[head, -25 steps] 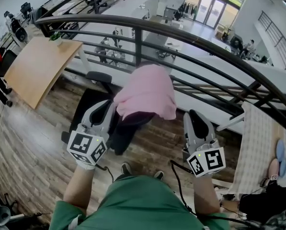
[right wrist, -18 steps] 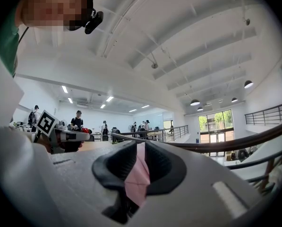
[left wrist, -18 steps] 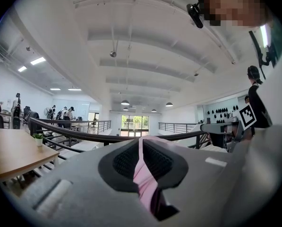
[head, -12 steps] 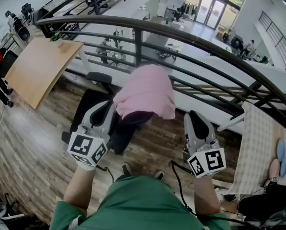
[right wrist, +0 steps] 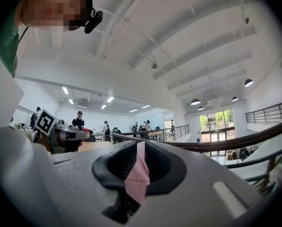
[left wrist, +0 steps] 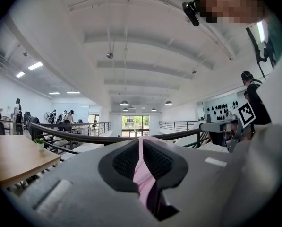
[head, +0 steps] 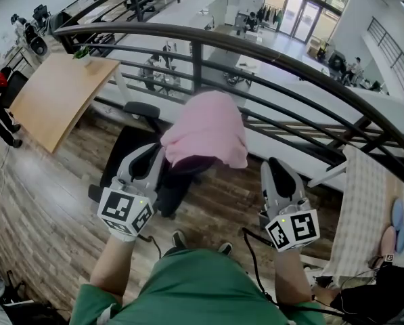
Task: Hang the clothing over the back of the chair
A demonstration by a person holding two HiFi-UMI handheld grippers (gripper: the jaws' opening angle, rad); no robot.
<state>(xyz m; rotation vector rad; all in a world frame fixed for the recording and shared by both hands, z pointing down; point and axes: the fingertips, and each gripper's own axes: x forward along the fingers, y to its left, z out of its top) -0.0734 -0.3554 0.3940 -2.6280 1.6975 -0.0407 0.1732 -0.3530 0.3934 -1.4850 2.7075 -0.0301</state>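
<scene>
The pink clothing (head: 207, 128) lies draped over the back of the chair (head: 129, 149), near the middle of the head view. It covers the top of the backrest and hangs down on both sides. A dark strip of the backrest shows under its lower hem. The chair's black seat lies at 8 o'clock of the clothing.

The left gripper (head: 153, 153) lies at 7 o'clock of the clothing, its nose right at the lower left edge of the fabric. In the left gripper view its jaws are clenched, with a narrow fold of the pink clothing (left wrist: 143, 174) pinched in the slit between them. The right gripper (head: 273, 162) lies at 4 o'clock of the clothing, its nose just beside the lower right corner. In the right gripper view its jaws are likewise pressed together on a creased strip of the pink clothing (right wrist: 138, 174). The head view does not show either pinch, since each gripper's body covers it from above.

At 6 o'clock of the clothing, at the bottom edge, is the person's green shirt (head: 195, 290), with both forearms reaching up to the grippers. The chair stands on a wood-plank floor (head: 46, 222). A dark curved railing (head: 195, 35) runs across at 12 o'clock, just behind the chair. A wooden table (head: 56, 100) lies at 10 o'clock, well apart from the chair. A checked cloth (head: 361, 208) lies at 4 o'clock, beyond the right gripper.
</scene>
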